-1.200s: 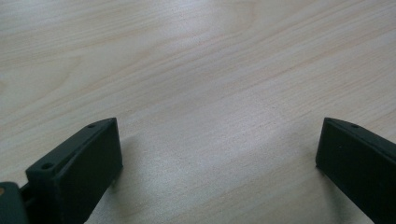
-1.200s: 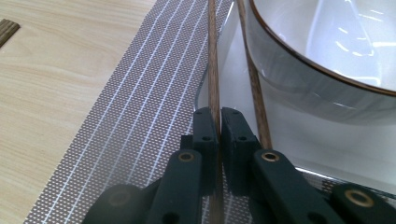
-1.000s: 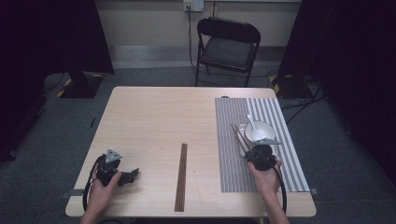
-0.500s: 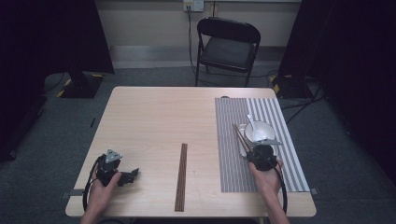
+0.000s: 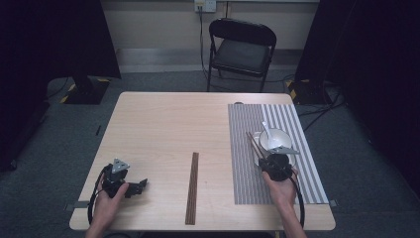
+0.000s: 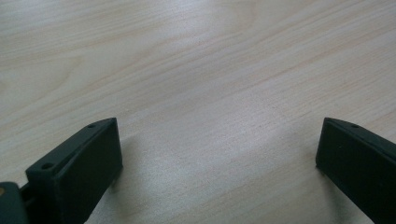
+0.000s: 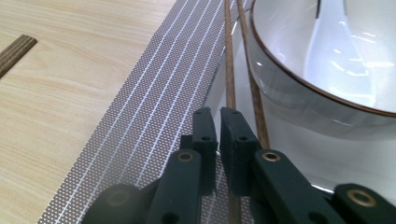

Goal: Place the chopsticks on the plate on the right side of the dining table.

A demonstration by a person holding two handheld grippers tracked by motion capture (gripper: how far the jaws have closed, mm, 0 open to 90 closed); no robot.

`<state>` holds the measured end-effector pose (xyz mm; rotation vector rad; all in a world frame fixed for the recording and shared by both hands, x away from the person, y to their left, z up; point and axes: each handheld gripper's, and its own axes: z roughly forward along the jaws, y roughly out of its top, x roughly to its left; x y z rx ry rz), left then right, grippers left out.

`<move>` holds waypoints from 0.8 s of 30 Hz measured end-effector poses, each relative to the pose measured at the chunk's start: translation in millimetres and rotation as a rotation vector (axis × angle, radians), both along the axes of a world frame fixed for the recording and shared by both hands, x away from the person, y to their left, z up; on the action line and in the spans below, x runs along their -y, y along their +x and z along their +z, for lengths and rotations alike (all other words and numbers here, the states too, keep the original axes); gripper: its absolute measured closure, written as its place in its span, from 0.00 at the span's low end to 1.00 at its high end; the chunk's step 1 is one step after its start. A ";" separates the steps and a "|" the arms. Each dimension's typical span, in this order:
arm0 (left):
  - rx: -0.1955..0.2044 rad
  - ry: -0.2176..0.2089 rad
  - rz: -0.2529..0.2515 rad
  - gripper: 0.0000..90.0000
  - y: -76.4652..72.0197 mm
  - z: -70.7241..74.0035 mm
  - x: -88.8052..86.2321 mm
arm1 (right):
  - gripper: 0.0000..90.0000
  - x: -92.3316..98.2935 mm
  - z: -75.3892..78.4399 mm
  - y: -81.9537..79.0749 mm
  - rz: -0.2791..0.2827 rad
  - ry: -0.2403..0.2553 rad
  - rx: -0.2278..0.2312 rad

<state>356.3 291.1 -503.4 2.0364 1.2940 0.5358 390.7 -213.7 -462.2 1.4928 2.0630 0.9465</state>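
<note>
High view: the right gripper [image 5: 270, 157] sits on the striped placemat [image 5: 242, 163] at the table's right, at the near ends of the chopsticks [image 5: 252, 144] lying left of the white bowl [image 5: 275, 139]. The left gripper [image 5: 136, 186] rests idle near the left edge.

Left gripper view: fingers wide apart, holding nothing.

Right gripper view: fingers [image 7: 205, 135] pinched on one chopstick [image 7: 229, 70]. Lift slowly, keeping it level and clear of the bowl rim.
</note>
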 end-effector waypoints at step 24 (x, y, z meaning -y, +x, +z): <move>0.000 0.000 0.000 0.00 0.0 0.0 0.0 | 0.96 4.1 -8.2 6.3 -0.036 -0.011 -0.032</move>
